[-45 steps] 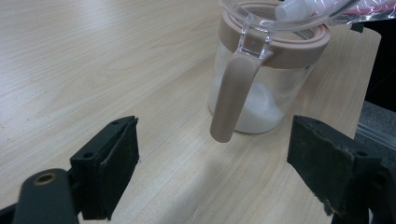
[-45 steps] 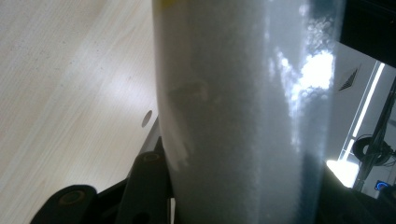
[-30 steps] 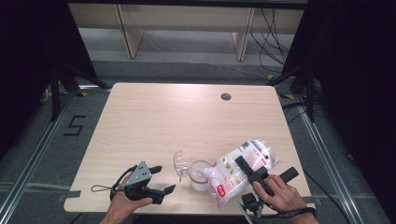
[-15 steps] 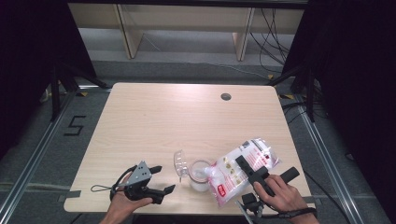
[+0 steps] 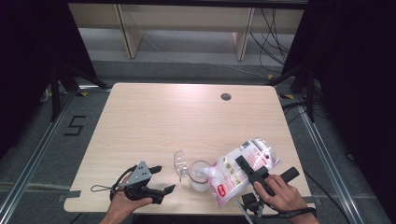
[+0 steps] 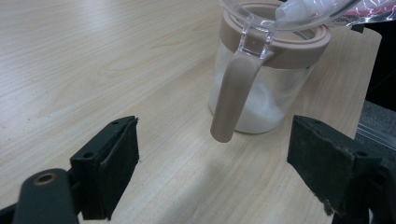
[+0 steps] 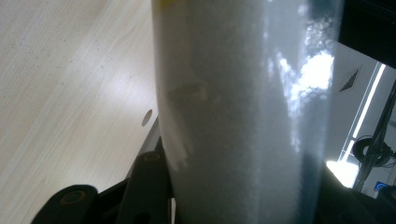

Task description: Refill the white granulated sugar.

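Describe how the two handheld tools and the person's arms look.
Both the left tool and the right tool are black with flat rectangular jaws. The left one carries a grey three-cornered plate and a looping black cable. The forearms are bare; the right wrist wears a dark band.

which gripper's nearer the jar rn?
Right. The right gripper holds the bag, whose spout sits at the jar mouth. The left gripper waits open, apart from the jar on its handle side.

We see a clear plastic bag (image 5: 243, 169) of white granules, printed red and white, tilted with its lower corner over the mouth of a clear jar (image 5: 200, 176). Our jar stands upright near the table's front edge, white granules covering its bottom, its beige-rimmed hinged lid (image 5: 180, 162) swung open to the left.
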Tool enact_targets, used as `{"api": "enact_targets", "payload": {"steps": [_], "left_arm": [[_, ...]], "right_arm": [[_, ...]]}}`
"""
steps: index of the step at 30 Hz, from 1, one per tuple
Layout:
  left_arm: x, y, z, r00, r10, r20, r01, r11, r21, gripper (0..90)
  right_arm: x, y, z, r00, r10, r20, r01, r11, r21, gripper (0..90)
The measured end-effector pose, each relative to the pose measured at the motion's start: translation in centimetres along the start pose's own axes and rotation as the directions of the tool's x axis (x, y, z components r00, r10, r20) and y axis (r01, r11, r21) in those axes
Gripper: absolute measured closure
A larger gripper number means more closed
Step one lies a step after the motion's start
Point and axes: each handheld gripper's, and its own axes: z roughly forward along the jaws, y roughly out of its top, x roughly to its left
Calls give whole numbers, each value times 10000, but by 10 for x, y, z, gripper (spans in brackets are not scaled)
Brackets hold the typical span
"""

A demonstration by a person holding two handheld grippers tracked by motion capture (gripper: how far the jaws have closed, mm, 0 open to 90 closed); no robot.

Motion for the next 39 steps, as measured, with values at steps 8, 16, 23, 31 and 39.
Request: {"api": "enact_targets", "payload": {"steps": [8, 16, 23, 31, 39], "left_arm": [[0, 0, 0, 10000, 4, -2, -4, 10000, 1, 161], [0, 0, 0, 10000, -6, 28, 6, 10000, -37, 161], [1, 0, 0, 10000, 22, 47, -22, 10000, -46, 161], [1, 0, 0, 10000, 30, 15, -29, 10000, -69, 161], [1, 0, 0, 10000, 29, 23, -29, 10000, -71, 161]], "right_arm": [[0, 0, 0, 10000, -43, -9, 43, 10000, -2, 651], [-1, 0, 0, 9999, -89, 87, 89, 10000, -44, 652], [-2, -1, 0, 9996, -269, 110, 270, 9996, -93, 654], [-2, -1, 0, 9996, -243, 139, 245, 9996, -120, 658], [0, 0, 0, 10000, 7, 78, -6, 9999, -120, 663]]}}
